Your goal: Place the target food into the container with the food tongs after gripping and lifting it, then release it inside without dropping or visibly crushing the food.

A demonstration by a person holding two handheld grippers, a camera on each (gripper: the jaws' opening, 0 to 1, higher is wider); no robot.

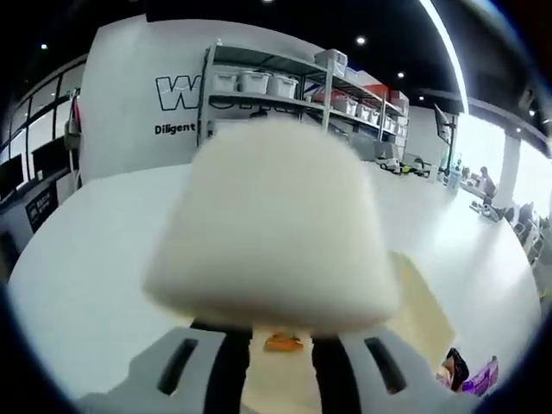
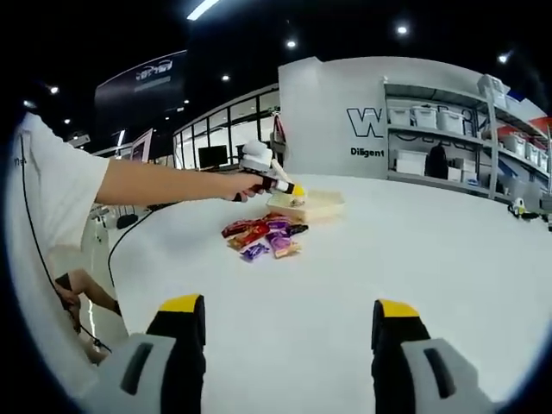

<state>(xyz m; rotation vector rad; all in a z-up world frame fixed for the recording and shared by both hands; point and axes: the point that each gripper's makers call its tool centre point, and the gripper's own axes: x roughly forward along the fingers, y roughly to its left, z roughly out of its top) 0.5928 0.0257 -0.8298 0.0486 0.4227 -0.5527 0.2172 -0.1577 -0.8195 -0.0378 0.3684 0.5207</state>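
A large white soft food block (image 1: 272,228) sits close to the lens in the left gripper view, and my left gripper (image 1: 280,326) is shut on its lower part. Behind the block lies the pale cream container (image 1: 424,304). In the right gripper view a person's hand holds the left gripper (image 2: 274,183) just above the left edge of the container (image 2: 317,205); the block is too small to make out there. My right gripper (image 2: 289,332) stands open low over the white table, nothing between its yellow-tipped jaws.
Several bright snack packets (image 2: 263,235) lie in a pile in front of the container; an orange packet (image 1: 283,342) and purple ones (image 1: 473,376) also show under the left gripper. The person's sleeve and arm (image 2: 147,183) reach in from the left. Shelving (image 2: 448,129) stands behind the white table (image 2: 414,250).
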